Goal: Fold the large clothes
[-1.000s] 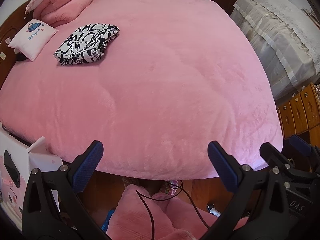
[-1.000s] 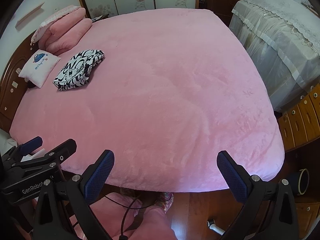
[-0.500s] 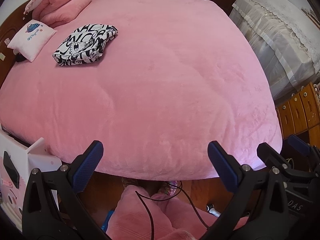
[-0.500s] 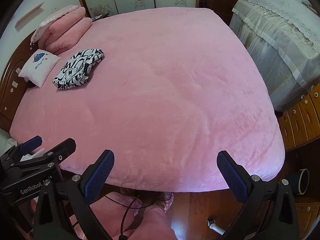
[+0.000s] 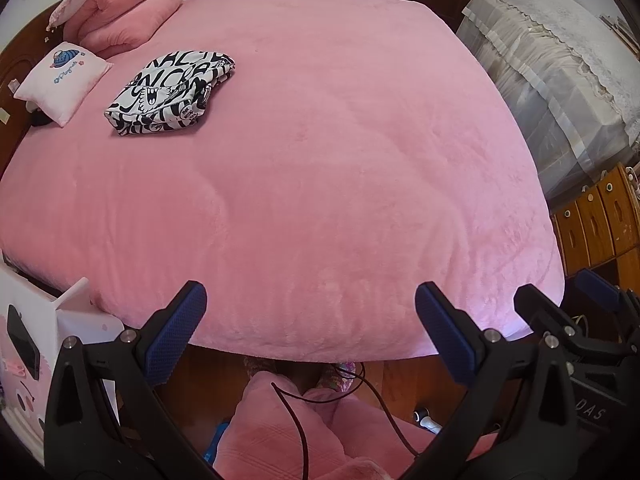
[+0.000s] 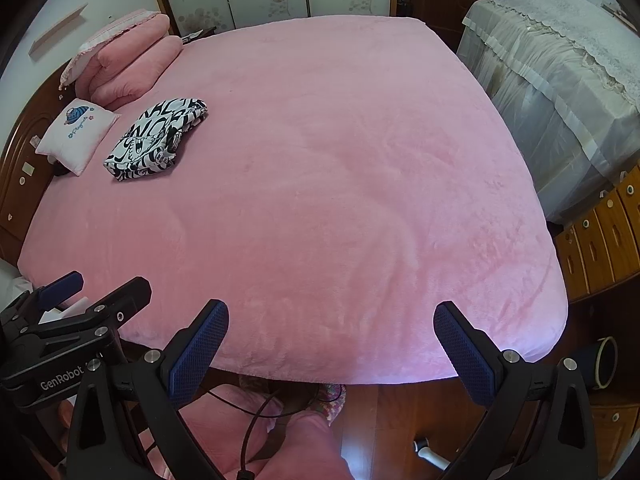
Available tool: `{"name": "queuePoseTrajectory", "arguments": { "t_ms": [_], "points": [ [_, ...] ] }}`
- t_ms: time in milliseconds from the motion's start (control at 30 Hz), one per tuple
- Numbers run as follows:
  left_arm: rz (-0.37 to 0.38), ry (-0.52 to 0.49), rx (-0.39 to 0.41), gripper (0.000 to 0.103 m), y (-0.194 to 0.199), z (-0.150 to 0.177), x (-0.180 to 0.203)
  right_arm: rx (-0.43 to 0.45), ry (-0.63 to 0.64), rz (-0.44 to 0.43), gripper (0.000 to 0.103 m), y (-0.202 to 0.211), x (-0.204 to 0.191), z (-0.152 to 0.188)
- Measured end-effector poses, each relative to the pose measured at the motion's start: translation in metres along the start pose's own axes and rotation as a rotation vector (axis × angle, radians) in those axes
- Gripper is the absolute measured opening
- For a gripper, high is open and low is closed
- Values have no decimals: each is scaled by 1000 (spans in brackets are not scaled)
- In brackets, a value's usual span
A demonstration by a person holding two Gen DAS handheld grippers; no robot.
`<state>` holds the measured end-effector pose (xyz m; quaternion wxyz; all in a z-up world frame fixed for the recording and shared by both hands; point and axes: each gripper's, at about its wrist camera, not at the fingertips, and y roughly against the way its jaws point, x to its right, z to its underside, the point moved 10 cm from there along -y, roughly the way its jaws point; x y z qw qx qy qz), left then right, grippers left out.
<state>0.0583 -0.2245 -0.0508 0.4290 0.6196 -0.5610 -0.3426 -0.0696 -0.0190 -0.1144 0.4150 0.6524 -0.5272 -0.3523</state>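
we hold both tools, left tool (image 5: 307, 324) and right tool (image 6: 331, 344), spread wide and empty at the foot of the pink plush bed (image 5: 340, 184). nothing has shifted lately: the black-and-white printed folded garment (image 5: 170, 94) stays by the small embroidered pillow (image 5: 62, 80), apparently finished.
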Motion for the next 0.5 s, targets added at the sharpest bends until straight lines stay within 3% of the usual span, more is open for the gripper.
{"name": "queuePoseTrajectory", "arguments": {
  "t_ms": [500],
  "points": [
    [-1,-5,-3,103,0,-1,0,0,-14,15,103,3,-4,1]
  ]
}}
